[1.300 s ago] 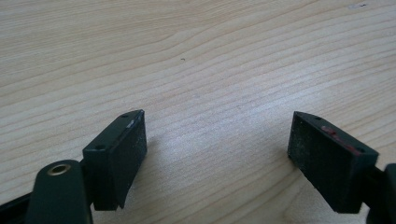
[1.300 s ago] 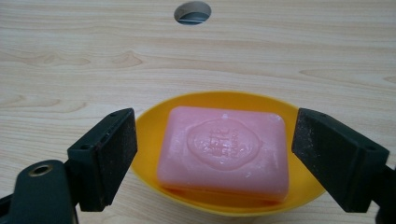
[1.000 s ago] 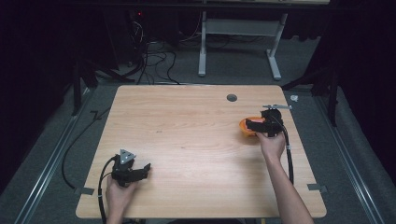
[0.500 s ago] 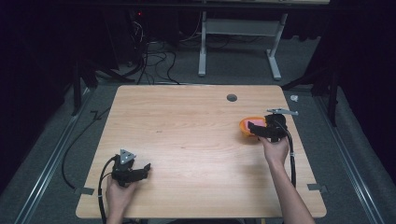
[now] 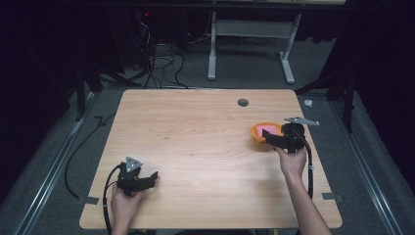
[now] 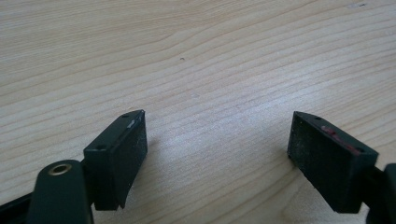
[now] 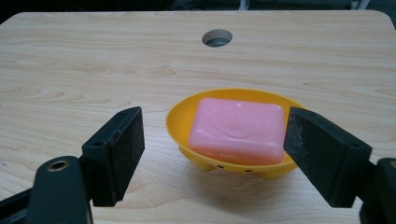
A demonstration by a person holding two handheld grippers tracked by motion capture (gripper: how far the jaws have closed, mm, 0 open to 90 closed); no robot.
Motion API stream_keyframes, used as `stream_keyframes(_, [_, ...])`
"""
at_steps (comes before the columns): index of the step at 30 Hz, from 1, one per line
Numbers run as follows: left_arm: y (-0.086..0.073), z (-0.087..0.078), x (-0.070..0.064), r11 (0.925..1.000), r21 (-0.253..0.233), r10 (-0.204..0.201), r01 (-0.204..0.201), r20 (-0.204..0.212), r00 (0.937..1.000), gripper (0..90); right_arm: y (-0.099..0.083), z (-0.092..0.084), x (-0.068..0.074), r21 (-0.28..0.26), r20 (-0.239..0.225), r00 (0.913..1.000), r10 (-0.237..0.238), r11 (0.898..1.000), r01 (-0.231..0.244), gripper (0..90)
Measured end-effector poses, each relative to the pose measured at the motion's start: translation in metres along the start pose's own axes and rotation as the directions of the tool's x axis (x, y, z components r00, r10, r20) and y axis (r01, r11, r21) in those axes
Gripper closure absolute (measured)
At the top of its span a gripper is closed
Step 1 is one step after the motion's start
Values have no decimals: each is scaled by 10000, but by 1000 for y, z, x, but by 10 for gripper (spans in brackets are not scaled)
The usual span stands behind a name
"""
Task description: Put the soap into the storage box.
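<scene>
A pink bar of soap point(image 7: 237, 129) is seen lying flat in a yellow soap dish point(image 7: 180, 122), and the dish is taken here as the landmark. It stands on the wooden table point(image 5: 195, 142) near the right edge, with the round cable hole point(image 5: 242, 102) in the tabletop beyond it and a little to its left in the high view.

The right gripper point(image 5: 268, 136) is held at the dish's near right side, pointed across its near rim. Its jaws have just been closing — yet in the right gripper view they are shown apart, one on each side of the dish, with nothing pressed between the pads; the right-hand jaw overlaps the dish's rim in that view, though contact cannot be told.

The left gripper point(image 5: 152, 176) is kept well apart from the dish, near the table's front left corner — its jaws are spread wide over bare wood, and nothing is held.
</scene>
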State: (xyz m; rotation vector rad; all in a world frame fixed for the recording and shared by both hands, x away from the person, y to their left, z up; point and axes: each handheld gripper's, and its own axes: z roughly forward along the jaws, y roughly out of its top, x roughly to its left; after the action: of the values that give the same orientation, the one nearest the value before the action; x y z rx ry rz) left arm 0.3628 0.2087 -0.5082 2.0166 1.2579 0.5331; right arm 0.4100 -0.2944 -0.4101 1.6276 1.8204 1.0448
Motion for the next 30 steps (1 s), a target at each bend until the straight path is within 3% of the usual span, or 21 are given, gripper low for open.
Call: stream_keyframes(30, [0, 0, 0, 10000, 30, 33, -33, 23, 10000, 202, -24, -33, -2, -482, -662, 9971, -364, 9983, 332, 225])
